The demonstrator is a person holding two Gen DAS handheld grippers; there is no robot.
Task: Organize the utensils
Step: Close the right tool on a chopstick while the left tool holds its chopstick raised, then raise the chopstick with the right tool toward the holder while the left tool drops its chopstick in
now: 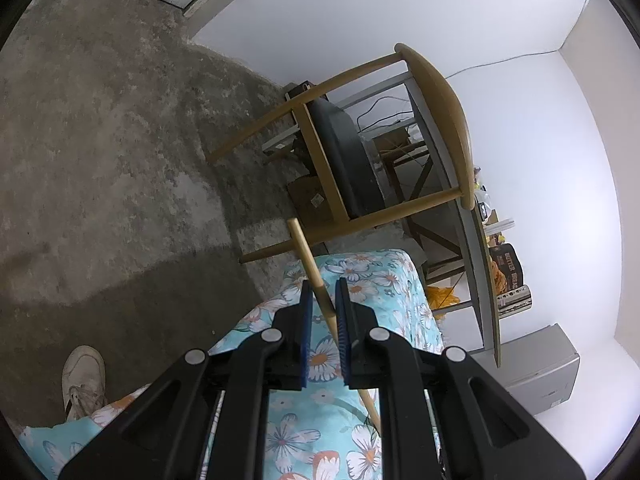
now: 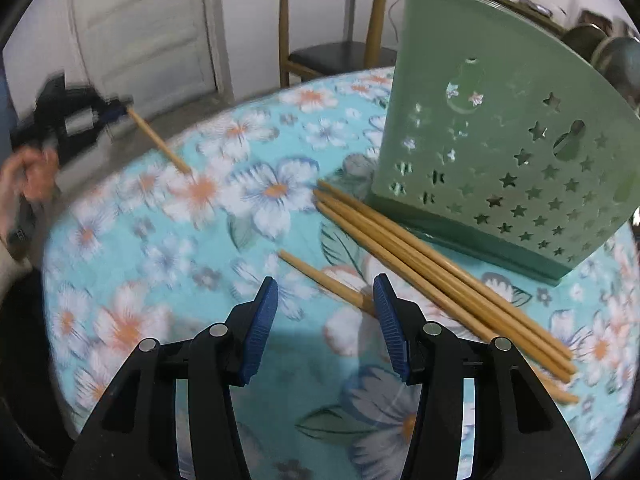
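Note:
My left gripper [image 1: 323, 312] is shut on a wooden chopstick [image 1: 316, 276] that sticks out past the table edge; it also shows in the right wrist view [image 2: 160, 142], held at the far left by the left gripper [image 2: 116, 114]. My right gripper [image 2: 326, 312] is open and empty, low over the table. Several wooden chopsticks [image 2: 420, 264] lie on the cloth just ahead and right of it. One chopstick [image 2: 320, 278] reaches between its fingers. A green perforated utensil holder [image 2: 500, 152] stands behind them.
The round table has a turquoise floral cloth [image 2: 200, 240]. A wooden chair [image 1: 380, 152] stands on the concrete floor beyond the table edge; it also shows in the right wrist view [image 2: 332, 40]. A side table with clutter [image 1: 492, 264] stands by the wall. A shoe [image 1: 82, 376] is on the floor.

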